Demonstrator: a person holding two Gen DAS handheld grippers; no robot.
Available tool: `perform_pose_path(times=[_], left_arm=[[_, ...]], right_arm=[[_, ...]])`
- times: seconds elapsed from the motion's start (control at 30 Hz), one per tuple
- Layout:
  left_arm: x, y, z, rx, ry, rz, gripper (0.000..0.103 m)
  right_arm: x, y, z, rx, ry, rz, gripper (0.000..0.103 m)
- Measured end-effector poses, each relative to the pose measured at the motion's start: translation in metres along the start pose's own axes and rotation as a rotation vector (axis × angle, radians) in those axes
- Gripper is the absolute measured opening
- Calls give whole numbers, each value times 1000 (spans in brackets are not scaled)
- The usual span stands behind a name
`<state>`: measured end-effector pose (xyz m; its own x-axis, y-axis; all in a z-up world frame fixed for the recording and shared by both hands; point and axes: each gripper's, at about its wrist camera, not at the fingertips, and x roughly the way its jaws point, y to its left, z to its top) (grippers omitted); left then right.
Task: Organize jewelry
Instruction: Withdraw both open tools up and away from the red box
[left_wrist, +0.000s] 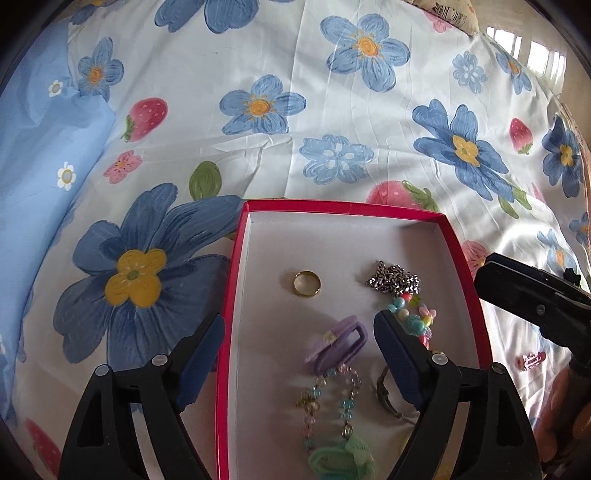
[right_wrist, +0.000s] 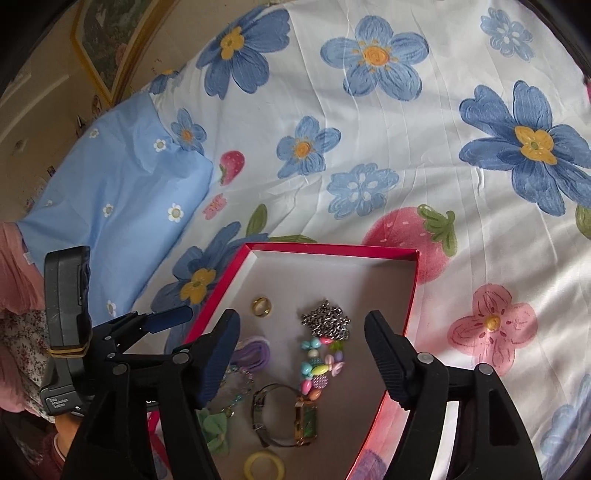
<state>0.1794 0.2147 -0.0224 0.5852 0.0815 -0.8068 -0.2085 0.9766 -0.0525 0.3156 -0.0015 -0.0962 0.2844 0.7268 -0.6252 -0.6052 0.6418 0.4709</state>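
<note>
Left gripper (left_wrist: 299, 354) open, empty, jaws straddling the left wall of the red box (left_wrist: 236, 280). Right gripper (right_wrist: 303, 354) open, empty, over the same box. Box contents, near to far: green scrunchie (left_wrist: 340, 459), watch (right_wrist: 291, 417), purple hair clip (left_wrist: 336, 341), bead bracelet (right_wrist: 321, 365), silver chain (left_wrist: 395, 278), gold ring (left_wrist: 307, 283). Pink clip (left_wrist: 532, 360) lies outside on the floral bedsheet (left_wrist: 332, 110).

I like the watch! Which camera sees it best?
The right wrist view: the watch lies whole in the red box, showing band and green face. In the left wrist view only a bit of band peeks beside the left gripper.
</note>
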Motion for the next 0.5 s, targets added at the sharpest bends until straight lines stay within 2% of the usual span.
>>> perform_pose_path(times=[0.2,0.5], left_arm=[[-21,2,-16,-28,-15,-5,86],[-65,20,-55,-126,-42,-95,87]], right_arm=[[-20,5,-11,9,-27,25,75],[-53,17,-39,19,-58,55,79]])
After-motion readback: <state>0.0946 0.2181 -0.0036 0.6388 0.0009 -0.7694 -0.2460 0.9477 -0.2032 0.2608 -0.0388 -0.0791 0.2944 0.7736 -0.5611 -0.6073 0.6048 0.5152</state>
